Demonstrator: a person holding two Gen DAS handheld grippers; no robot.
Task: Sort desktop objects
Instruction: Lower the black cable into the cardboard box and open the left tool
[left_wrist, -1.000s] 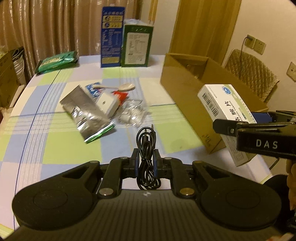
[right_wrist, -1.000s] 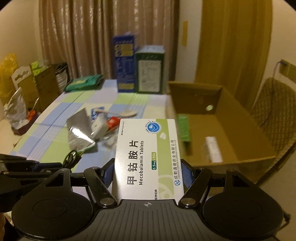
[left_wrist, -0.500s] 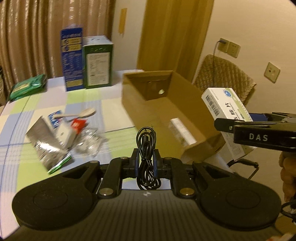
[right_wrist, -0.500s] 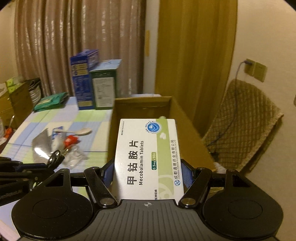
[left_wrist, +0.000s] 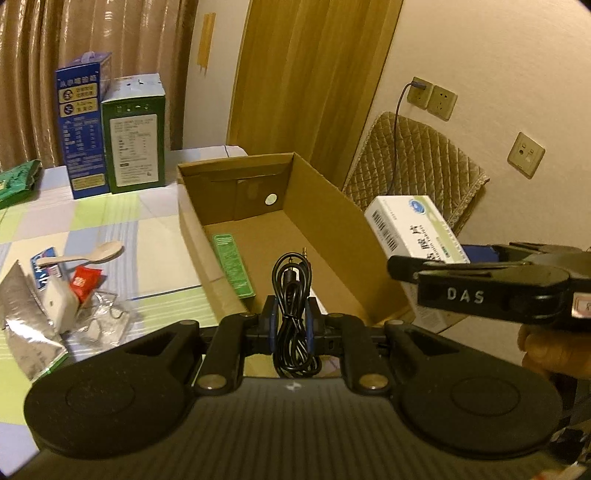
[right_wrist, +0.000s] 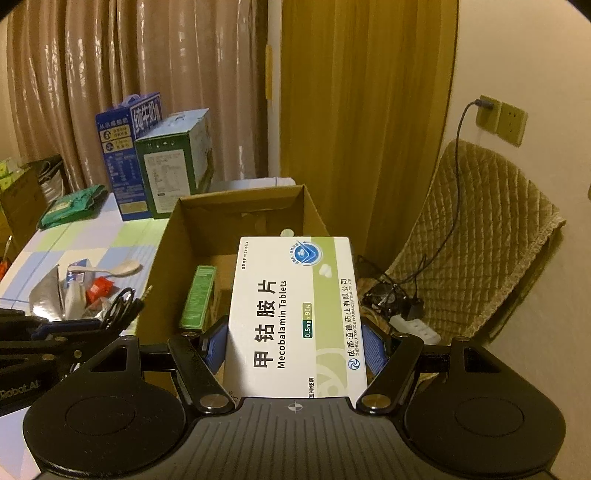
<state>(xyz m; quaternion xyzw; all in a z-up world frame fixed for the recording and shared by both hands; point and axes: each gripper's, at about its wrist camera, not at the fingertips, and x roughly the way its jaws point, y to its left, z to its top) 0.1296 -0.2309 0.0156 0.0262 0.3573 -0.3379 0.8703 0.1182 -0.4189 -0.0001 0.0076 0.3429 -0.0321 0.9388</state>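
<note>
My left gripper (left_wrist: 291, 321) is shut on a coiled black audio cable (left_wrist: 293, 291) and holds it above the near end of an open cardboard box (left_wrist: 332, 206). My right gripper (right_wrist: 295, 347) is shut on a white and green Mecobalamin tablet box (right_wrist: 295, 314), held over the box's near right side; it also shows in the left wrist view (left_wrist: 413, 236). A green flat pack (left_wrist: 232, 269) lies inside the cardboard box. The left gripper and cable show at the left of the right wrist view (right_wrist: 122, 306).
On the checked tablecloth (left_wrist: 147, 229) left of the box lie a silver foil pouch (left_wrist: 22, 343), a white spoon (left_wrist: 92, 254), a red sachet (left_wrist: 83, 286) and clear wrappers. Blue (left_wrist: 79, 125) and green (left_wrist: 135, 136) cartons stand behind. A quilted chair (left_wrist: 417, 166) stands at the right.
Both grippers have swung right from over the table to above the cardboard box, carrying the cable and the tablet box. Their grips are unchanged.
</note>
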